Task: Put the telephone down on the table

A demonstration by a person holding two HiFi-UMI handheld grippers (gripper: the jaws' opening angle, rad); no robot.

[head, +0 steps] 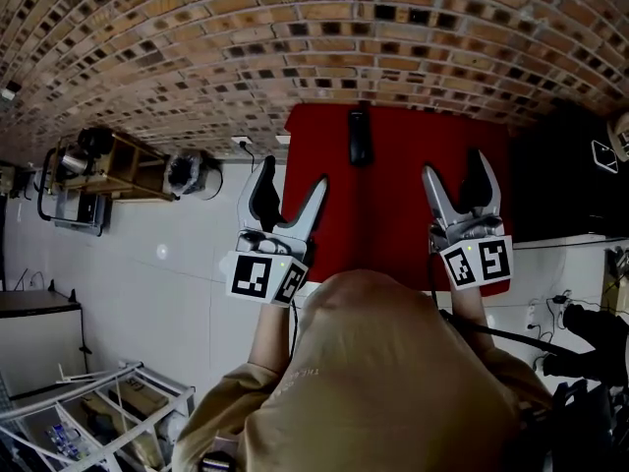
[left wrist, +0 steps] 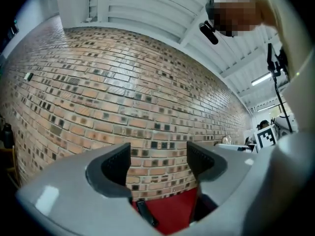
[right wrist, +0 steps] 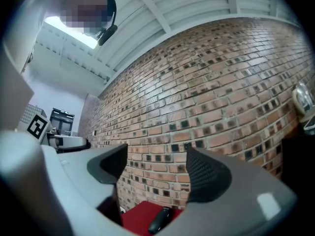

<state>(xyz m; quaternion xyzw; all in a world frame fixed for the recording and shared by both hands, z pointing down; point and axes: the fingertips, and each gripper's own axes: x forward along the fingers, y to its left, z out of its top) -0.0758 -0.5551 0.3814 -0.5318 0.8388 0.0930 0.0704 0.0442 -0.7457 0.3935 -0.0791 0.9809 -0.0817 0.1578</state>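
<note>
The black telephone [head: 360,137] lies flat on the red table [head: 413,205], near its far edge by the brick wall. Both grippers are held up in front of the table, well short of the telephone. My left gripper [head: 292,172] is open and holds nothing; only brick wall shows between its pads. My right gripper [head: 454,163] is also open and empty. In the left gripper view the telephone [left wrist: 146,214] shows low between the jaws of the gripper [left wrist: 158,161], far off. In the right gripper view the telephone [right wrist: 158,220] lies below that gripper [right wrist: 155,163] on the red top [right wrist: 138,218].
A brick wall [head: 295,37] backs the table. A black cabinet [head: 570,185] stands to the table's right. A wooden shelf unit [head: 118,165] is at the left, and a metal rack [head: 88,411] at the lower left. The person's tan sleeves [head: 373,382] fill the bottom.
</note>
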